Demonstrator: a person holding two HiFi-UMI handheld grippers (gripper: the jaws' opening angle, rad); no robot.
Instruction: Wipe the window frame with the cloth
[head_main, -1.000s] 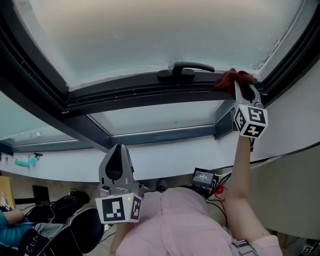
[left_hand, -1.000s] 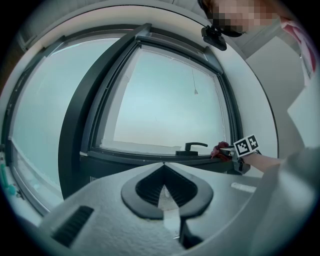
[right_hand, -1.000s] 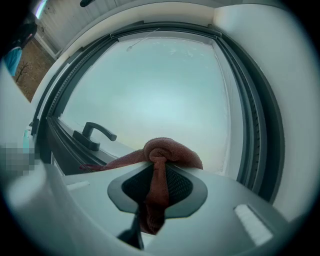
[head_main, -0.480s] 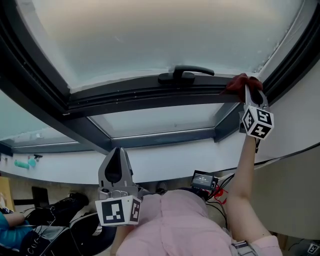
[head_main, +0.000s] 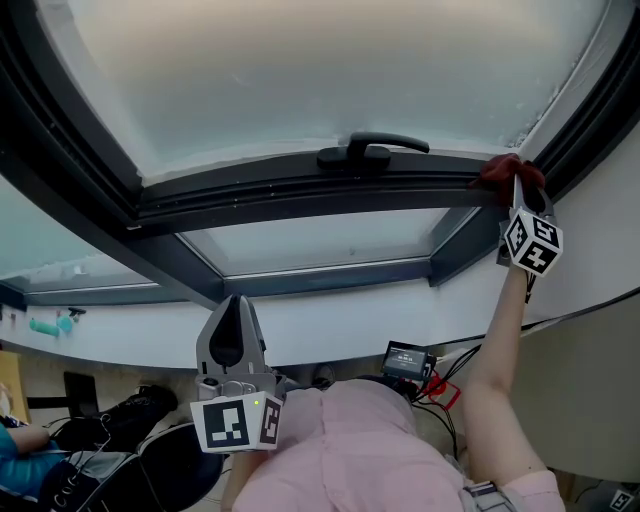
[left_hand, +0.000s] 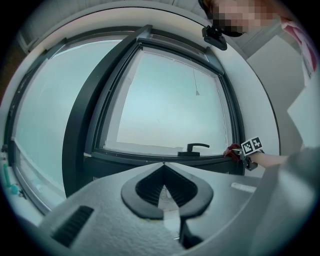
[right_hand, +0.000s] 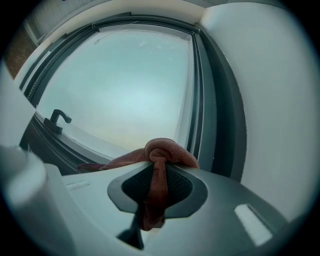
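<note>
Here the soft, limp cloth (right_hand: 165, 152), pinched mid-bunch by the right tongs (right_hand: 156, 175), lies against the window frame (head_main: 300, 190) at two o'clock, likely light yet slip-prone; the left tongs (left_hand: 162, 187) rest pressed together, empty.

Handle (head_main: 372, 150) juts above window frame (head_main: 300, 195); wall (head_main: 608, 205) closes the right corner.

head view: window frame (head_main: 300, 190) is faced from above the torso | left gripper view: from well back | right gripper view: close at its corner | shared: window handle (head_main: 372, 150)
</note>
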